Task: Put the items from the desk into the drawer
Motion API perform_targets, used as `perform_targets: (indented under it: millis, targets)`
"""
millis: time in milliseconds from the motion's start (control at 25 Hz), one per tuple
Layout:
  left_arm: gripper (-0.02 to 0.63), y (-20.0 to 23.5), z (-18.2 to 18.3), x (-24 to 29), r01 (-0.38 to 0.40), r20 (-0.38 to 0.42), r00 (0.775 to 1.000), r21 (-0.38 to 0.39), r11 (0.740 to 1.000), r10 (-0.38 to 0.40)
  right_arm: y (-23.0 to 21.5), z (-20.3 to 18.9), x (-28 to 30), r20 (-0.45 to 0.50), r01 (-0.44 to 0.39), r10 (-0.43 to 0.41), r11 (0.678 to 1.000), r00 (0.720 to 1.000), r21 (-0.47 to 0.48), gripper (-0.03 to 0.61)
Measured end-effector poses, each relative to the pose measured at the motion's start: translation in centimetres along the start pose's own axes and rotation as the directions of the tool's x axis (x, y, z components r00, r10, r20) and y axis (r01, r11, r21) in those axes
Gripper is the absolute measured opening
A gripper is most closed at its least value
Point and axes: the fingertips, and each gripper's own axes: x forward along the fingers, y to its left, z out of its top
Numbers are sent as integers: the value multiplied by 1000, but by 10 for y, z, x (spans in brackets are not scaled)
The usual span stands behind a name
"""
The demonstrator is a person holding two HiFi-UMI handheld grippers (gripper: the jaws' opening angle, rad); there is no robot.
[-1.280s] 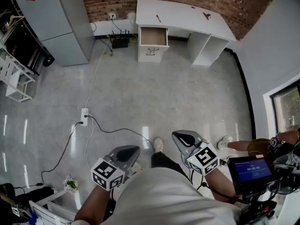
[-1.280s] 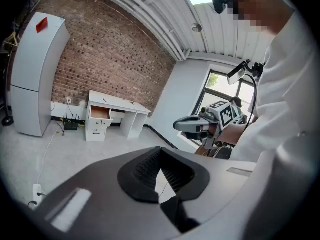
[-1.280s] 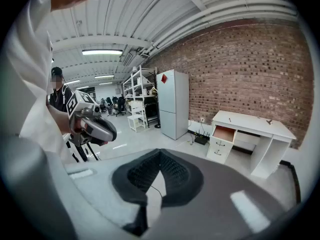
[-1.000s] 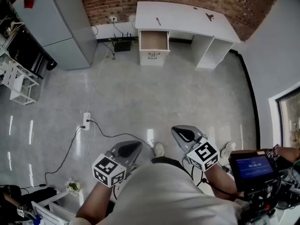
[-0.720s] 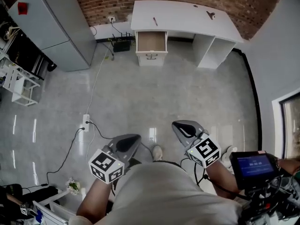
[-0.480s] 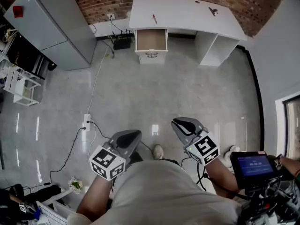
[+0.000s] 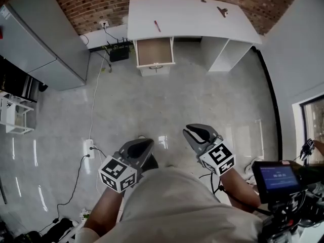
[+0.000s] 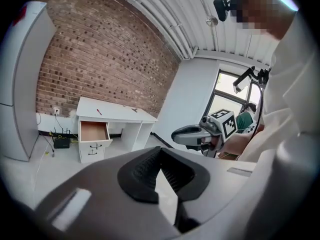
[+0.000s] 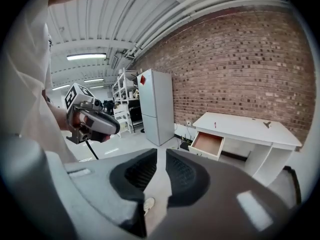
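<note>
Desk [image 7: 192, 22] sits nearer and further left in the head view than 0.5 s ago; the grey cabinet [image 7: 35, 39] has slid toward the left edge. Red pen [image 7: 157, 26] and small dark item [image 7: 221, 10] lie on the desktop, well apart. Drawer [image 7: 154, 52] stands pulled open below the pen. Left gripper [image 7: 146, 145]: jaw tips pressed together, holding nothing. Right gripper [image 7: 190, 132]: jaws a narrow slit apart, holding nothing. Bare floor [image 7: 192, 100] lies between grippers and desk; power strip [image 7: 86, 148] lies at left.
</note>
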Motion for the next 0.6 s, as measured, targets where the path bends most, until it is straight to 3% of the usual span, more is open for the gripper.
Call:
perform_targets:
  millis: [360, 600]
  targets:
    - [9, 109, 57, 15, 139, -43, 990, 55, 989, -137, -70, 77, 118, -21, 116, -116, 993, 993, 1, 43]
    - [8, 213, 92, 30, 105, -54, 993, 14, 994, -104, -143, 104, 216, -86, 138, -134, 990, 987, 35, 43]
